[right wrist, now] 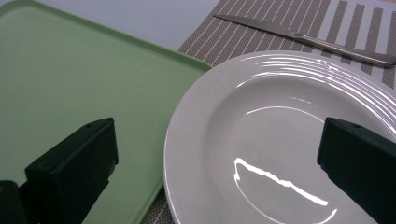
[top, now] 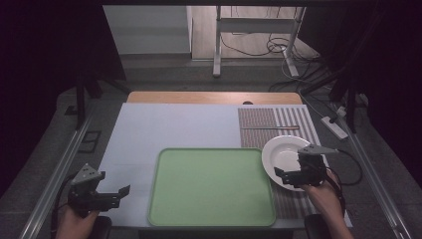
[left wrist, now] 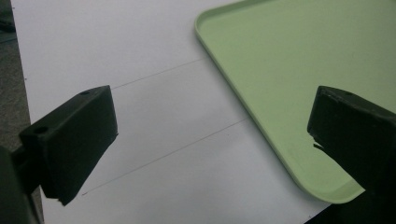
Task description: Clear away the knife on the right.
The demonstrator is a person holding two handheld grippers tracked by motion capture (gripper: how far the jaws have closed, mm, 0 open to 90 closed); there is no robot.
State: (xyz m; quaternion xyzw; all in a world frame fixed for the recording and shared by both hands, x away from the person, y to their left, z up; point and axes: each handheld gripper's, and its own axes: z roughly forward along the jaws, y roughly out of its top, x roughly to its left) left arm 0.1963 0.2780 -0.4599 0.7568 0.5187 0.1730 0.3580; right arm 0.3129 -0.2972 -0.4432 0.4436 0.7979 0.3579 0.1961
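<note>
A pale green tray (top: 211, 186) lies empty at the front middle of the table. To its right a white plate (top: 279, 155) rests on a striped placemat (top: 256, 124), its left rim reaching over the tray's right edge. My right gripper (top: 288, 169) hovers open over the plate's near side. In the right gripper view its gripper (right wrist: 217, 154) has one jaw over the tray (right wrist: 70, 79) and one over the plate (right wrist: 280, 130). My left gripper (top: 119, 195) is open, left of the tray. In the left gripper view its gripper (left wrist: 210, 140) has nothing between its jaws.
A metal knife (top: 270, 128) lies across the placemat beyond the plate, also seen in the right gripper view as the knife (right wrist: 303, 39). A white mat (top: 174, 124) covers the table's left and middle. Table rails run along both sides.
</note>
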